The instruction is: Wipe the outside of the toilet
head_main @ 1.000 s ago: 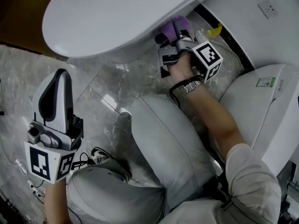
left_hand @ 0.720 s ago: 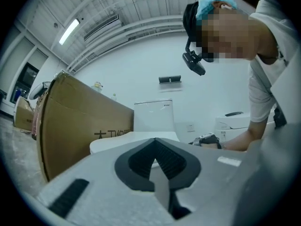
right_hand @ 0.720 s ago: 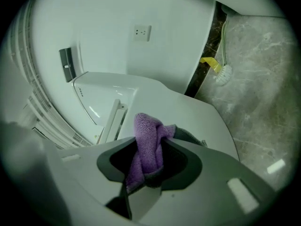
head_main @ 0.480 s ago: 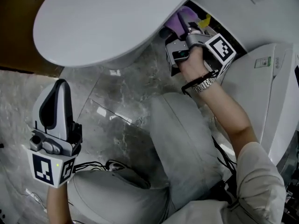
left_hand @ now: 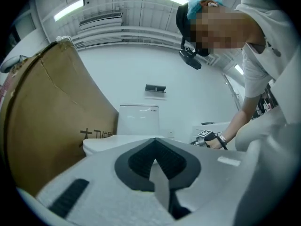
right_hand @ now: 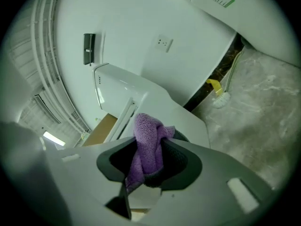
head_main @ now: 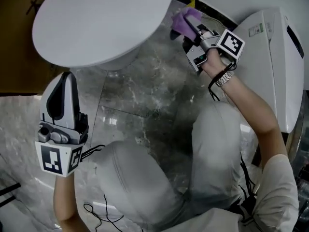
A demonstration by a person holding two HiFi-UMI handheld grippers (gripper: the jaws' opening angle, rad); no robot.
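Note:
The white toilet fills the top left of the head view with its lid down. My right gripper is shut on a purple cloth, held at the toilet's rear right side just below the lid's rim. The right gripper view shows the cloth bunched between the jaws, with the toilet's side right behind it. I cannot tell whether the cloth touches the toilet. My left gripper hangs at the lower left, away from the toilet. It is shut with nothing in it.
A second white toilet stands close on the right. A brown cardboard box is left of the toilet. A yellow-handled item and cables lie by the dark wall base. The person's knees are over the marble floor.
My right gripper has carried the purple cloth up and to the right, toward the back of the toilet. The left gripper has stayed low on the left, still shut.

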